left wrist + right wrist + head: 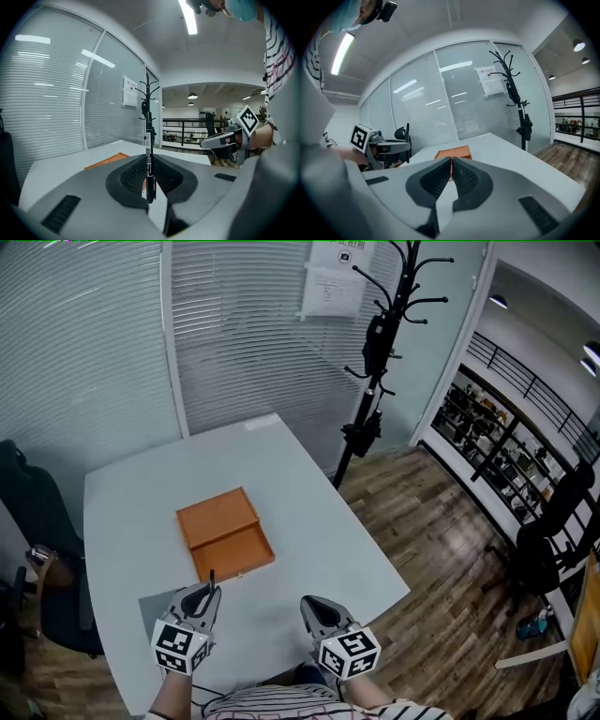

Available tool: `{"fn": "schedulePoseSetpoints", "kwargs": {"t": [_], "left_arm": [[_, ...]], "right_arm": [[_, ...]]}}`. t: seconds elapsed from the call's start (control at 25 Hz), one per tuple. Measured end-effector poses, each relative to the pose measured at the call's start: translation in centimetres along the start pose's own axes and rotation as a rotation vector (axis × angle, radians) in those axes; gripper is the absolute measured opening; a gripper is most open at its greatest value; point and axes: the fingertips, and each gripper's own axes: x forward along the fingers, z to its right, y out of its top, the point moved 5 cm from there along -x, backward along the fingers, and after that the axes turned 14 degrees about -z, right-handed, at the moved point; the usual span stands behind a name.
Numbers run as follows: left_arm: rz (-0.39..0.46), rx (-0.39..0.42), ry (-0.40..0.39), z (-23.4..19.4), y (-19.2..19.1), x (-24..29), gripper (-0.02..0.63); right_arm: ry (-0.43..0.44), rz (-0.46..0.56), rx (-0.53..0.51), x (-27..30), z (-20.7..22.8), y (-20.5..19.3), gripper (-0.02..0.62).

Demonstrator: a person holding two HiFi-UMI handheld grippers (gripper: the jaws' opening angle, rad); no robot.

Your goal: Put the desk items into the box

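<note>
An open orange box (225, 532) lies in the middle of the white desk (309, 493), its lid folded back. My left gripper (208, 593) is shut on a black pen (149, 161), which stands upright between the jaws and pokes up just short of the box's near edge. In the head view the pen (212, 579) shows as a thin dark stick. My right gripper (314, 607) hovers shut and empty over the desk's near part, to the right of the left one. From the right gripper view, the box (453, 152) sits straight ahead.
A grey sheet (157, 607) lies on the desk under the left gripper. A black coat stand (375, 362) rises beyond the desk's far right corner. Office chairs stand at the left (37, 531) and far right (548, 540). Glass walls with blinds close the back.
</note>
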Motion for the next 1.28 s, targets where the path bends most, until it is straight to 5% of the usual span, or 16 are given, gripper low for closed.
{"fn": "schedulePoseSetpoints", "kwargs": {"t": [0.76,1.28], "left_arm": [[-0.001,0.197,0.109,-2.9,9.9,5.6,0.052],[-0.178,0.288,0.056,-5.2,8.6,13.4,0.054]], "right_arm": [[0.099,-0.016,-0.032,2.7,6.3,3.6,0.028],[0.063,-0.027,-0.003,3.6,8.5,3.9,0.028]]}}
